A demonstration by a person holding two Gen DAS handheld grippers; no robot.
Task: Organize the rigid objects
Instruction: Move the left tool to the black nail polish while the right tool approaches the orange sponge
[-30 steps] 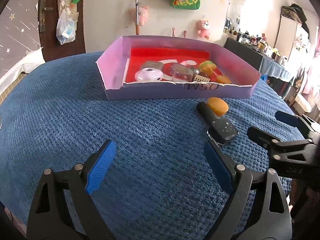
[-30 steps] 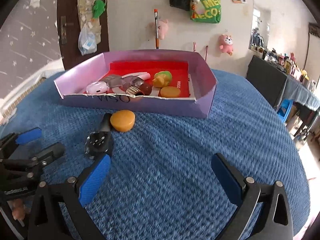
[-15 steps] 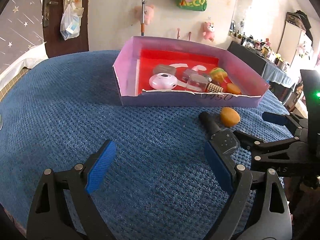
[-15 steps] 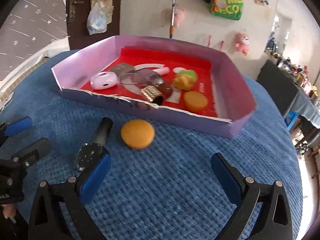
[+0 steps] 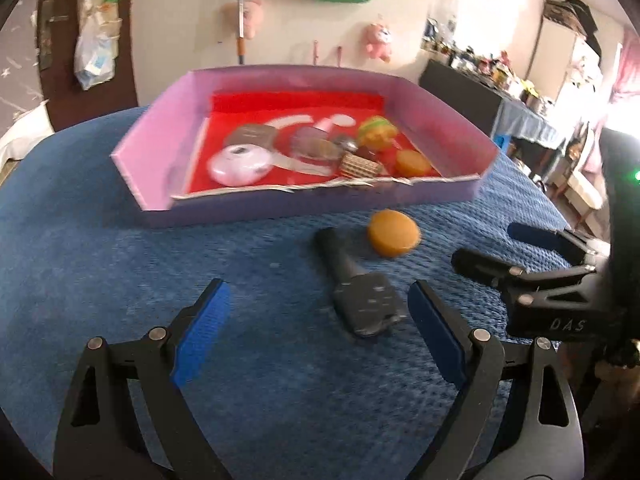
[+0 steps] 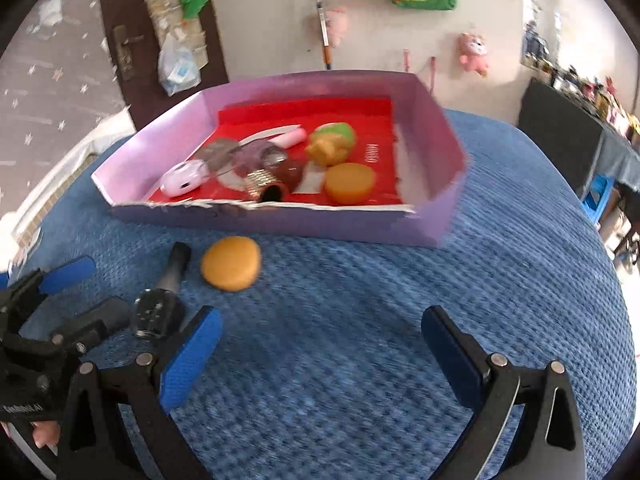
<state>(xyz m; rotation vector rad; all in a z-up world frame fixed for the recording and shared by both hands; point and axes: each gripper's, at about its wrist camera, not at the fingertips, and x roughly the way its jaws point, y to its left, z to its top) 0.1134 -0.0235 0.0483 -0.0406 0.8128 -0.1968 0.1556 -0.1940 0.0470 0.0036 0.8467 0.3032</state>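
Left gripper [image 5: 316, 330]: jaws wide, empty, now nearer the black handled tool [image 5: 360, 292].
Right gripper [image 6: 320, 354]: jaws wide, empty, closer in.
Orange disc [image 6: 231, 263]: on blue cloth [image 6: 500, 280], just before the purple tray [image 6: 440, 216].

Daylight floods in from the far right of the room, blowing out the wall there to white glare in the left wrist view; both views are smeared by motion blur (the purple box [image 5: 280, 208] and blue cloth [image 6: 360, 320] look soft); fisheye bending curves the edges, with dark corners; shadows under objects are faint.
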